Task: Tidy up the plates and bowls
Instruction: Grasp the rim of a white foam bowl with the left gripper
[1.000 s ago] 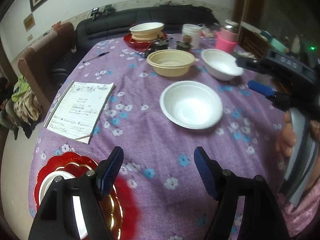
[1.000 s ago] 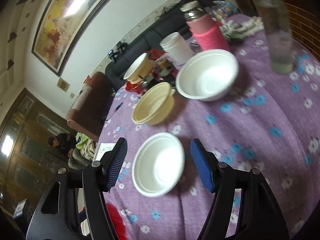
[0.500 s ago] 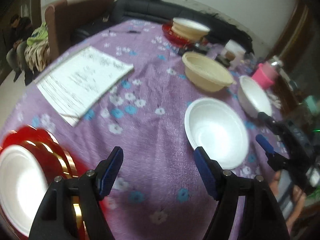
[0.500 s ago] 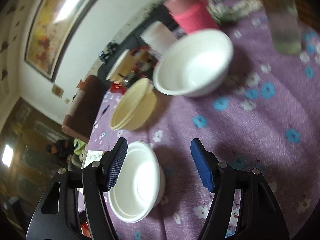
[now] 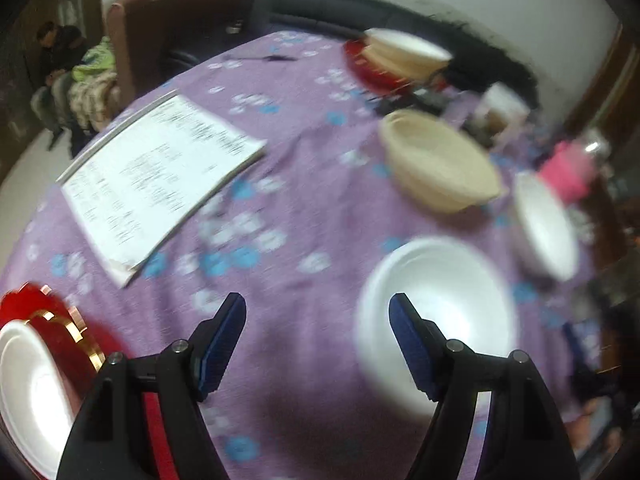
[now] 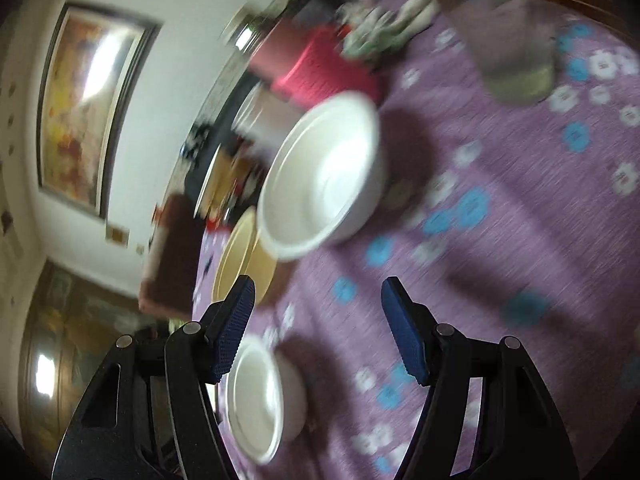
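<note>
A white bowl [image 5: 440, 304] was seen on the purple tablecloth [image 5: 304, 208], just beyond the left gripper [image 5: 317, 338] — both grippers' fingers spread, empty. It was judged light, thin-walled (probably foam), best pinched at the rim.

The left wrist camera looks steeply down along its blue-padded black left gripper [image 5: 318, 344] onto the purple flowered tablecloth [image 5: 304, 200], close above it. The right wrist camera, rolled sideways, looks more shallowly along the right gripper [image 6: 316, 330] towards the wall. Both views share the near white foam bowl [image 5: 448, 304] [image 6: 256, 396] and the cream plastic bowl [image 5: 436, 160] [image 6: 236, 260].
</note>
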`<control>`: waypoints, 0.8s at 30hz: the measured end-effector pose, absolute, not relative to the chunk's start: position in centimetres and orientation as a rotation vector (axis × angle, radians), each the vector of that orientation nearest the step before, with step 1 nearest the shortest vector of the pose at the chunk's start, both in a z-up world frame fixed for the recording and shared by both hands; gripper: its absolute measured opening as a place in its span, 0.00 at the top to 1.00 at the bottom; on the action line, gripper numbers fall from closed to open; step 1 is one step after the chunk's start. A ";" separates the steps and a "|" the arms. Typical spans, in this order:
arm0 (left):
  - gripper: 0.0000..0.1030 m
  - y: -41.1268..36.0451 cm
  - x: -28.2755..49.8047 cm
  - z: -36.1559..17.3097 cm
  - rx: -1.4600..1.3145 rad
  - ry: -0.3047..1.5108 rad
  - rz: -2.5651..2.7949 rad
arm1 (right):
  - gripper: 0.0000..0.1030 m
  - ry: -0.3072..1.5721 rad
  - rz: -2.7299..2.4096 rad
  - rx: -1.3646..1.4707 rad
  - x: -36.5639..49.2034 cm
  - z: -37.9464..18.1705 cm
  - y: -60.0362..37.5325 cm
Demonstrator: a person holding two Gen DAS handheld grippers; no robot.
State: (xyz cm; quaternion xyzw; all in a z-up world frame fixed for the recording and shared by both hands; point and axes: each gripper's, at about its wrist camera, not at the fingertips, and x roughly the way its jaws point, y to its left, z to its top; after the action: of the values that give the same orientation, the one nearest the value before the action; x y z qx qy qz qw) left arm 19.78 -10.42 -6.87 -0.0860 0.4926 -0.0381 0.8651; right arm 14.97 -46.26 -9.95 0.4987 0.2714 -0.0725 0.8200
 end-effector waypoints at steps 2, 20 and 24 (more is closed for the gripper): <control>0.28 -12.6 20.8 -5.4 -0.139 1.013 -0.114 | 0.35 0.528 -0.184 1.106 14.2 -10.2 -47.8; 0.22 -33.1 35.0 -4.5 0.413 0.942 -0.343 | 0.33 0.406 -0.055 1.281 16.2 -13.7 -49.5; 0.22 -33.2 36.3 -5.4 0.385 0.976 -0.342 | 0.33 0.438 -0.063 1.273 17.7 -14.2 -49.2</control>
State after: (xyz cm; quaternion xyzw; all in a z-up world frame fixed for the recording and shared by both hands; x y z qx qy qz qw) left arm 36.32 -33.25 -5.42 0.1829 0.4637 -0.1624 0.8515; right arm 17.71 -49.19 -14.15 0.5893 0.2029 -0.0292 0.7815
